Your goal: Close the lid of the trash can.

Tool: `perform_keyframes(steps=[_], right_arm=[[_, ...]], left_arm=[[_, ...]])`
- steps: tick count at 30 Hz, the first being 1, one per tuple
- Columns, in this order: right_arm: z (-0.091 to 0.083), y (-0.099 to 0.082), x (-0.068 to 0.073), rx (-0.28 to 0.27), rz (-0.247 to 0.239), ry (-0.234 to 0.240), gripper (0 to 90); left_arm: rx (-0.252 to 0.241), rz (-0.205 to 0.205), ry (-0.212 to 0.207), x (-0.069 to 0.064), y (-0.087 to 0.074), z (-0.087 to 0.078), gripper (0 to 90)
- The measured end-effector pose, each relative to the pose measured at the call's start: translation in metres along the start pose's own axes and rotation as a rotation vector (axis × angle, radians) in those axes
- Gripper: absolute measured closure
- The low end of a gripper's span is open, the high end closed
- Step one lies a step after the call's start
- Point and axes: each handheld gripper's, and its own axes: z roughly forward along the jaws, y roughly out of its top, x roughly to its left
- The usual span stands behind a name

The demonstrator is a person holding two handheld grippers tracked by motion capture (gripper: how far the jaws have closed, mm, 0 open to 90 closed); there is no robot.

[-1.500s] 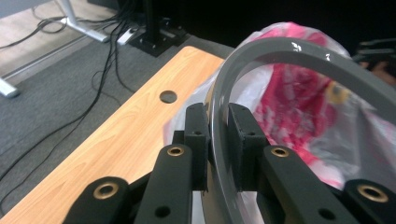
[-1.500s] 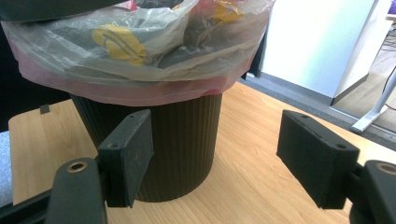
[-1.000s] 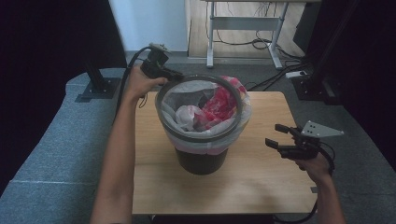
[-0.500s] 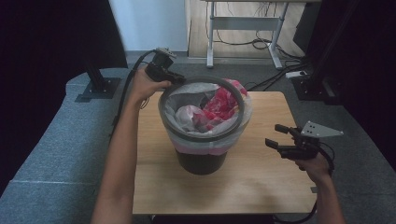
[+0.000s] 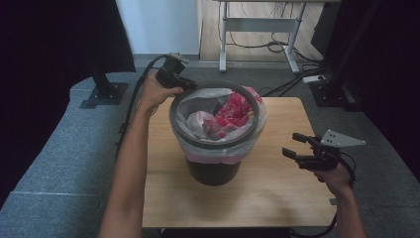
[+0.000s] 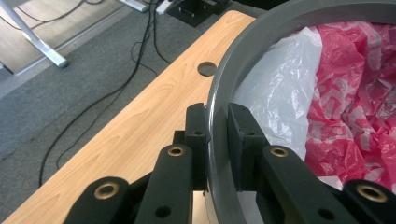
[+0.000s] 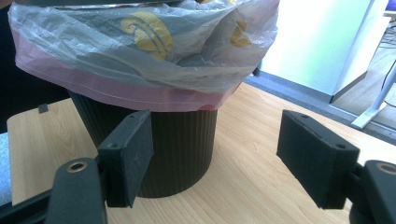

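A dark ribbed bin (image 5: 213, 171) stands in the middle of the wooden table (image 5: 277, 198), lined with a white bag (image 5: 198, 121) and a red bag (image 5: 235, 109). Their edges are folded down over its rim (image 7: 140, 56). A grey ring (image 5: 215, 145) lies over the bin's mouth. My left gripper (image 5: 185, 85) is shut on the ring's far left edge (image 6: 217, 116), one jaw outside and one inside. Whether the ring rests on the rim I cannot tell. My right gripper (image 5: 291, 144) hovers open to the right of the bin (image 7: 177, 149), its jaws wide apart and holding nothing (image 7: 215, 158).
The table has a round hole (image 6: 207, 68) near its far edge. Grey carpet surrounds it. Cables (image 5: 277, 47) and a desk frame lie on the floor beyond, and a black stand base (image 5: 104, 94) sits at the far left.
The left hand has shifted slightly with the ring in its grip. The right hand has stayed where it was.
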Motion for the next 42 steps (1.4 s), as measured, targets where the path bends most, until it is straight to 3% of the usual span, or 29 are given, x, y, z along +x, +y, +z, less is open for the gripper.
perform_keyframes(steps=[9, 24, 37, 42], right_arm=[[0.000, -0.002, -0.001, -0.001, 0.008, -0.002, 26.3], [-0.001, -0.004, -0.002, -0.003, 0.010, -0.003, 26.2], [0.000, -0.003, -0.002, 0.000, 0.012, -0.002, 26.3], [0.001, -0.003, -0.002, 0.004, 0.011, -0.001, 26.3]], left_arm=[[-0.008, 0.000, 0.015, 0.002, 0.001, -0.010, 79.9], [0.006, 0.001, 0.030, 0.001, -0.001, 0.000, 79.5], [-0.011, 0.013, 0.036, -0.001, -0.002, -0.002, 78.7], [-0.024, 0.009, 0.024, -0.001, -0.001, -0.005, 68.0]])
